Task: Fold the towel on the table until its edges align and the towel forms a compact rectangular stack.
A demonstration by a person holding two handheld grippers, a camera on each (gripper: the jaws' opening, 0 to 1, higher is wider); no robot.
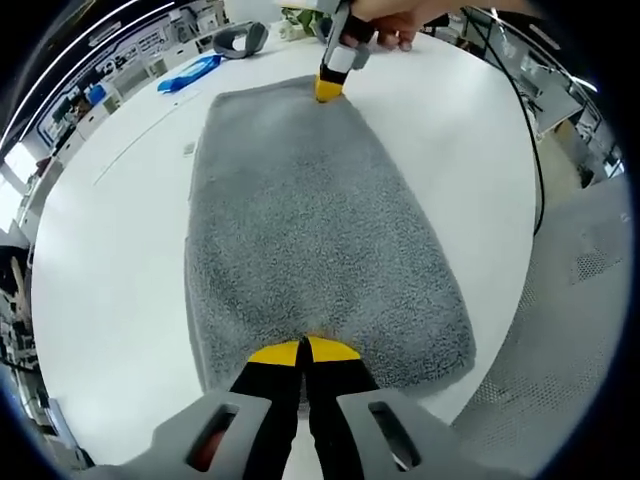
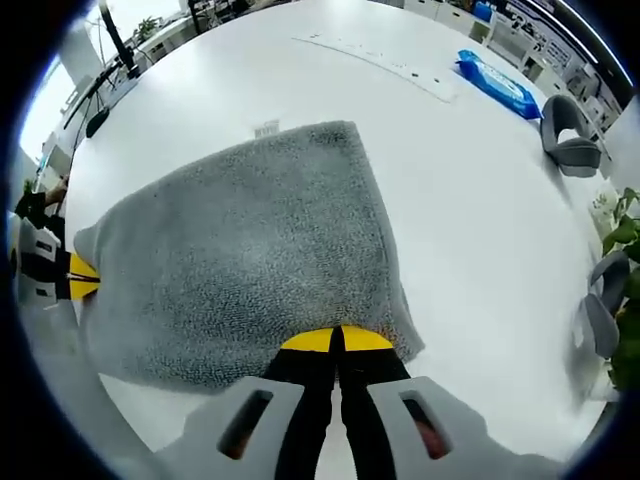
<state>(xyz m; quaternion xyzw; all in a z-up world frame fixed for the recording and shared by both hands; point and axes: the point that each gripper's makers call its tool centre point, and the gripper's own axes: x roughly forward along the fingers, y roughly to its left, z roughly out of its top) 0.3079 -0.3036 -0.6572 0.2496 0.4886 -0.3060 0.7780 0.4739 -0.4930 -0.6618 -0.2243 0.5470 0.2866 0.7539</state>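
Observation:
A grey towel (image 1: 310, 230) lies flat and lengthwise on the white table (image 1: 110, 260). My left gripper (image 1: 303, 352) has its yellow-tipped jaws shut on the middle of the towel's near short edge. My right gripper (image 1: 329, 87), held by a hand, pinches the far short edge. In the right gripper view the towel (image 2: 250, 250) spreads out ahead, and my right gripper (image 2: 337, 340) is shut on its near edge. The left gripper (image 2: 78, 275) sits at the towel's opposite end, at the left of that view.
A blue packet (image 1: 190, 72) (image 2: 497, 80) and a grey curved object (image 1: 240, 40) (image 2: 570, 135) lie beyond the towel. A small label (image 2: 266, 129) lies by a towel corner. A black cable (image 1: 532, 130) runs along the table's edge. Plant leaves (image 2: 625, 225) show at the right.

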